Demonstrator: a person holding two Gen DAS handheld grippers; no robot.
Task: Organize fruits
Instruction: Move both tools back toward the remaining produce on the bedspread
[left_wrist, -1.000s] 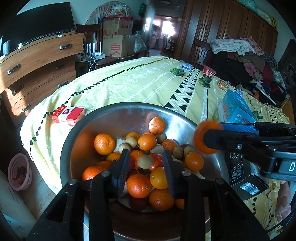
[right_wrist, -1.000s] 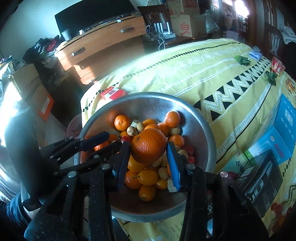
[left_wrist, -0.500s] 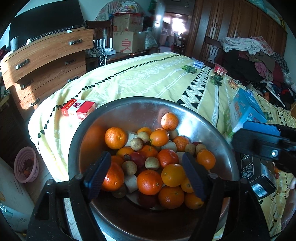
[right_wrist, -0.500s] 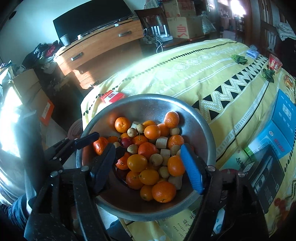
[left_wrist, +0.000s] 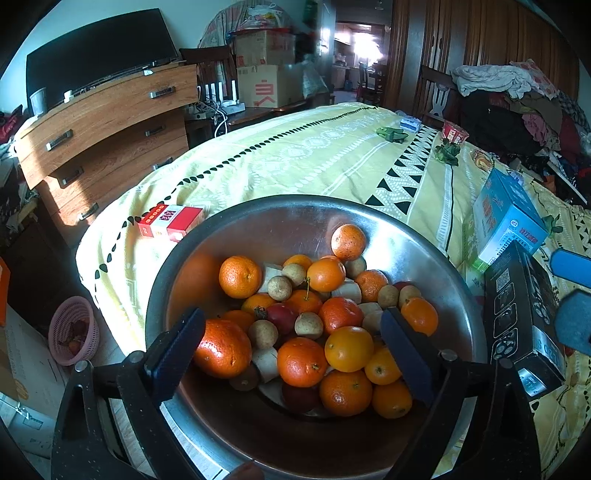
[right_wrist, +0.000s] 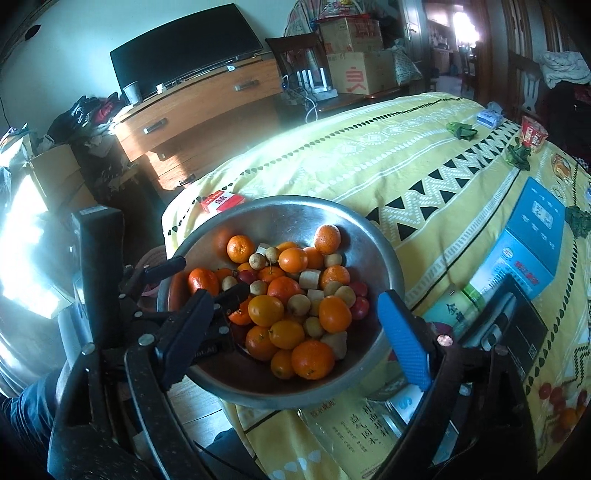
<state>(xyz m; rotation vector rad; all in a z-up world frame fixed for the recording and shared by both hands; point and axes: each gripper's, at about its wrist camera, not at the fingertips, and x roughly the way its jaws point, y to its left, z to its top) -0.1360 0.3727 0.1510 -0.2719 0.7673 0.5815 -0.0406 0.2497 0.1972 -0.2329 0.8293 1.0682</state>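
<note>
The fruits (left_wrist: 306, 325) sit piled in the big metal bowl (left_wrist: 436, 254) on the bed, and both the left gripper (left_wrist: 291, 350) and right gripper (right_wrist: 295, 325) hover over them with fingers wide apart, holding nothing, ready to pick one

A wide, shiny metal bowl (left_wrist: 436, 258) sits at the near edge of a yellow patterned cloth. Inside lies a loose heap of fruit: many oranges (left_wrist: 302, 362), small round tan longans (left_wrist: 280, 288), a few dark red fruits (left_wrist: 281, 317), and pale cut chunks (right_wrist: 308, 279), piled touching one another.
</note>
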